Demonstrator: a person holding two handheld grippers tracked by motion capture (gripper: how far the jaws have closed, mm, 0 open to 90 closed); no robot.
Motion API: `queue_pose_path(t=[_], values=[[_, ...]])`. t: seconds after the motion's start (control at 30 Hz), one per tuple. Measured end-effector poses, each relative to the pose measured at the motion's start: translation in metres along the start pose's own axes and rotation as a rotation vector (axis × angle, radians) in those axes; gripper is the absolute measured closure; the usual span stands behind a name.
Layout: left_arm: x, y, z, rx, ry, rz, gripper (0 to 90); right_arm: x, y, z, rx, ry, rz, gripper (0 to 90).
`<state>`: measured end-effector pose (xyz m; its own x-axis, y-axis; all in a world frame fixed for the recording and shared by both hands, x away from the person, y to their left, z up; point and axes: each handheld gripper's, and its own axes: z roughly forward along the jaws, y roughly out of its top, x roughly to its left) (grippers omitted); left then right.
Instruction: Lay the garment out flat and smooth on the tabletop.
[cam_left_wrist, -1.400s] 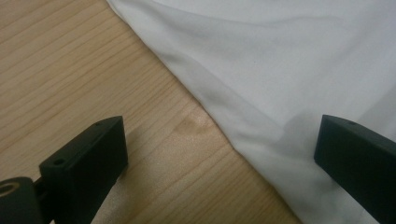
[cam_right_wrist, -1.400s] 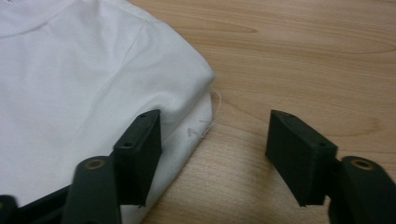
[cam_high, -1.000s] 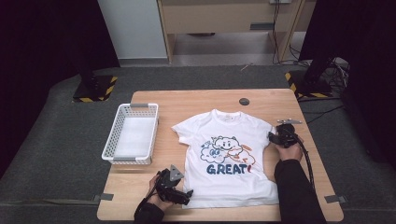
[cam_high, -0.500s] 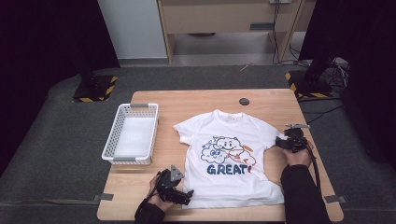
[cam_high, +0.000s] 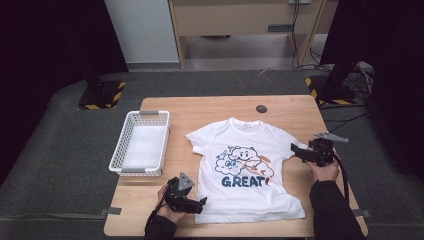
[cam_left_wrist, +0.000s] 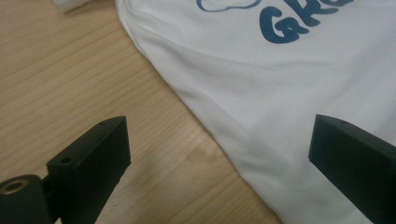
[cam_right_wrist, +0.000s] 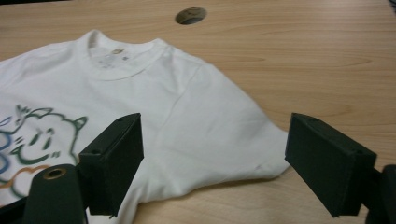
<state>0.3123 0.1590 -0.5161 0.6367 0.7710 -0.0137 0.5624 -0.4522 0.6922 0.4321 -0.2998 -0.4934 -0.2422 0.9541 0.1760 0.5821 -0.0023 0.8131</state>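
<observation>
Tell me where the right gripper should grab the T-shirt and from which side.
Grip the sleeve hem of the T-shirt, coming in from the table's right edge. It lies flat, its free edge facing the right gripper, whose jaws have just been opening with nothing between them.

Wooden table (cam_high: 210, 107), grey floor (cam_high: 60, 165), perhaps cabinet (cam_high: 240, 20)

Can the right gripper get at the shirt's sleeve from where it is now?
Probably yes. The right gripper has its jaws open, having just been opening, nothing between them, and points at the sleeve of the T-shirt, which lies flat on bare table.
</observation>
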Motion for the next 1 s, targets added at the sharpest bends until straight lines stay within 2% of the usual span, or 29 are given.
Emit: queue_pose_path(t=[0.13, 0.17, 0.2, 0.4, 0.53, 0.67, 0.83, 1.0], values=[[0.005, 0.0, -0.001, -0.005, 0.011, -0.01, 4.8, 0.01, -0.01, -0.006, 0.006, 0.065, -0.008, 15.1], [0.005, 0.0, -0.001, -0.005, 0.011, -0.01, 4.7, 0.01, -0.01, -0.006, 0.006, 0.065, -0.008, 15.1], [0.007, 0.0, -0.002, -0.004, 0.019, -0.01, 4.7, 0.015, -0.017, -0.008, 0.017, 0.095, -0.006, 13.8], [0.016, -0.005, -0.006, -0.005, 0.036, -0.024, 4.7, 0.024, -0.027, -0.017, 0.034, 0.132, -0.023, 10.2], [0.023, -0.008, -0.008, 0.006, 0.054, -0.024, 4.7, 0.03, -0.031, -0.025, 0.041, 0.181, -0.039, 9.2], [0.025, -0.009, -0.009, 0.01, 0.057, -0.032, 4.7, 0.034, -0.036, -0.034, 0.036, 0.21, -0.065, 7.2], [0.028, -0.01, -0.015, 0.018, 0.077, -0.002, 4.7, 0.035, -0.043, -0.044, 0.026, 0.221, -0.092, 4.9], [0.038, -0.018, -0.02, 0.048, 0.087, -0.024, 4.6, 0.037, -0.052, -0.049, 0.045, 0.233, -0.122, 4.0]])
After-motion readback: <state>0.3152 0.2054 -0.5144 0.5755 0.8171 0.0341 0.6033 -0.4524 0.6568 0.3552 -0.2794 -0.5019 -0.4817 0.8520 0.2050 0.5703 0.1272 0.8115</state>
